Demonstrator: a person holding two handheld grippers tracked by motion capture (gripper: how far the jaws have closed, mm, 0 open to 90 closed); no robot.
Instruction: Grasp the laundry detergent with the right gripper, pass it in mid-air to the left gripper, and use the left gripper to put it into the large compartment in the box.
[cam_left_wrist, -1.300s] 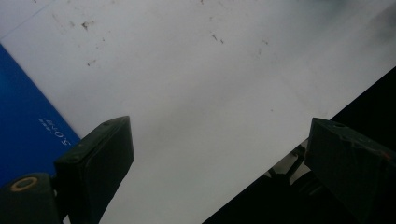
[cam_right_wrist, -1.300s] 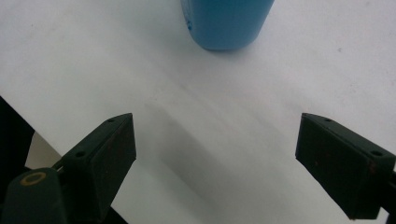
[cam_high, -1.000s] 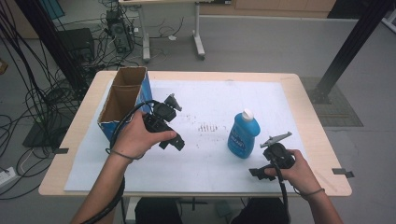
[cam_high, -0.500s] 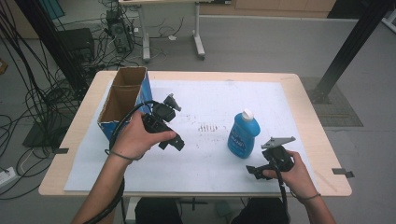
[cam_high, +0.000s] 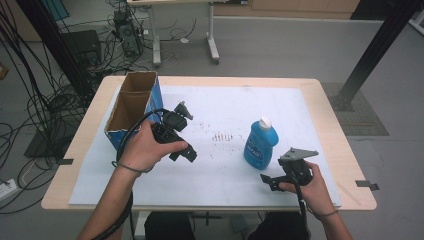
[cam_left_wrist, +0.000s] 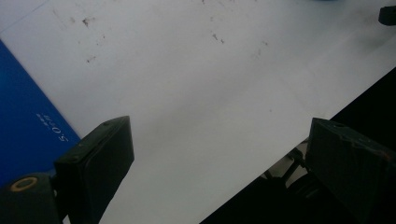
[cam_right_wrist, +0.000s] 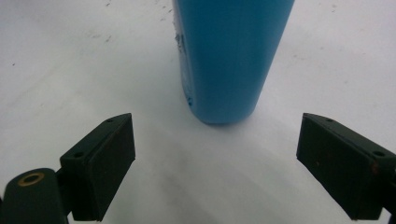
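High view first: compared with a second ago, the right tongs (cam_high: 267, 179) have slid a bit toward the person's edge of the tabletop (cam_high: 310, 87), so they sit slightly lower in the picture than they did. They're aimed at the blue bottle (cam_high: 261, 143), near it but not touching. The left tongs (cam_high: 184, 150) haven't budged, parked just beside the cardboard box (cam_high: 131, 109).

In the right gripper view the bottle (cam_right_wrist: 229, 56) stands upright ahead of the wide-open jaws, nothing between the pads. To me that reads like lining up for a grab that hasn't happened yet, maybe backing off a touch for a better angle.

The left gripper view shows its jaws spread wide over bare white sheet (cam_left_wrist: 187, 93), holding nothing.

Count: one bottle with a white cap, one open box with two compartments, one white sheet covering the tabletop, two tongs. Bottle's toward the right side, well apart from the box.
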